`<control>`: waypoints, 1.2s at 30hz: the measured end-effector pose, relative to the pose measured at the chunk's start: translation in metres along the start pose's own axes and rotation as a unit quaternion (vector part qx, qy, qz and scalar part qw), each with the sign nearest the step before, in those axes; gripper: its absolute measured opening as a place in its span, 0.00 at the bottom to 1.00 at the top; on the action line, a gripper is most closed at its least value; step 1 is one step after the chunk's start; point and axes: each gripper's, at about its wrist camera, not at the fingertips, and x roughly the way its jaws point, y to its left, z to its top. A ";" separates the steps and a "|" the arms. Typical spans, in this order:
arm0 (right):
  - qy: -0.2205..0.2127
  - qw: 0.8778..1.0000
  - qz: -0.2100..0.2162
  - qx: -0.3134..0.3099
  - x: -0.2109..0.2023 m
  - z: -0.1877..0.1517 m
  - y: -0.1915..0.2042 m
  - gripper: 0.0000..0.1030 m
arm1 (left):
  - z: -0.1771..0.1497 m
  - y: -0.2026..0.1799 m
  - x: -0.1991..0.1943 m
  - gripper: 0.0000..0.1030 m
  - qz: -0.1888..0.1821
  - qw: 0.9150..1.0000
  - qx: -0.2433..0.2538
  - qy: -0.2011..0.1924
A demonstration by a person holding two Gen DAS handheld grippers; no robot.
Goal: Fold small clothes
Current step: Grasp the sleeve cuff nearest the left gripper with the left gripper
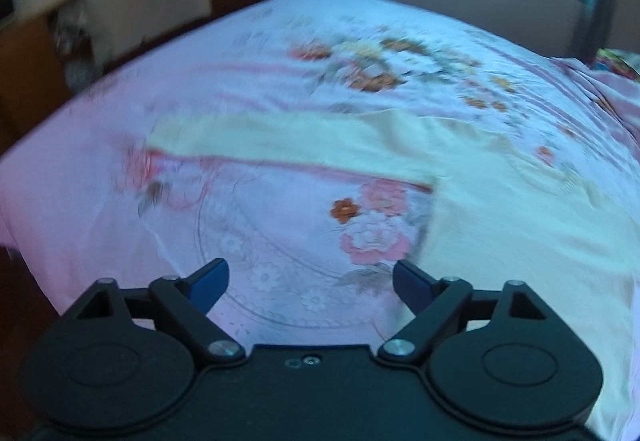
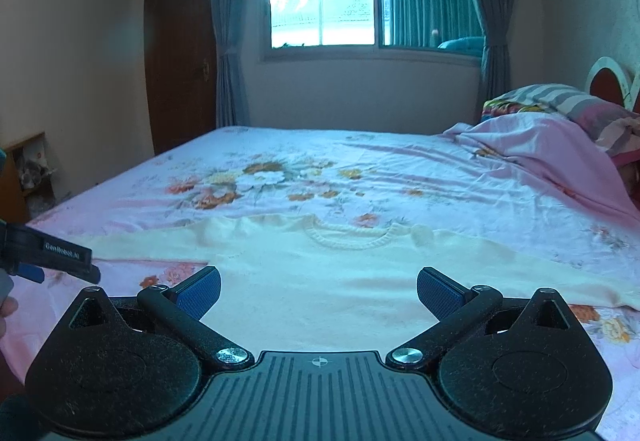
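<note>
Our left gripper (image 1: 310,287) gapes empty over the floral bedsheet (image 1: 280,89); the cream sweater (image 1: 500,225) lies ahead-right, sleeve (image 1: 280,141) running leftward. Our right gripper (image 2: 319,291), spread and empty, hovers over the sweater's hem, collar (image 2: 348,237) beyond.

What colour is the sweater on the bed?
Cream sweater with a ribbed round neckline; clearest in the right wrist view.

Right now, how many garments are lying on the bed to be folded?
1. A cream sweater lies spread flat on the floral sheet, neckline toward the window, directly ahead of both grippers. Others could be hidden under the rumpled pink bedding by the pillows.
</note>
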 end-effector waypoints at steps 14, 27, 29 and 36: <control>0.046 0.998 -0.037 0.009 0.142 0.013 0.004 1.00 | 0.054 0.037 0.092 0.83 0.042 0.997 -0.057 0.030; 0.099 0.994 -0.040 0.027 0.252 0.013 -0.008 1.00 | 0.093 0.107 0.179 0.65 0.027 0.971 -0.222 0.088; 0.105 0.993 -0.042 0.026 0.260 0.011 -0.009 1.00 | 0.096 0.115 0.187 0.65 0.023 0.966 -0.242 0.088; 0.124 0.990 -0.046 0.049 0.269 -0.001 -0.020 1.00 | 0.102 0.139 0.209 0.66 -0.001 0.942 -0.328 0.066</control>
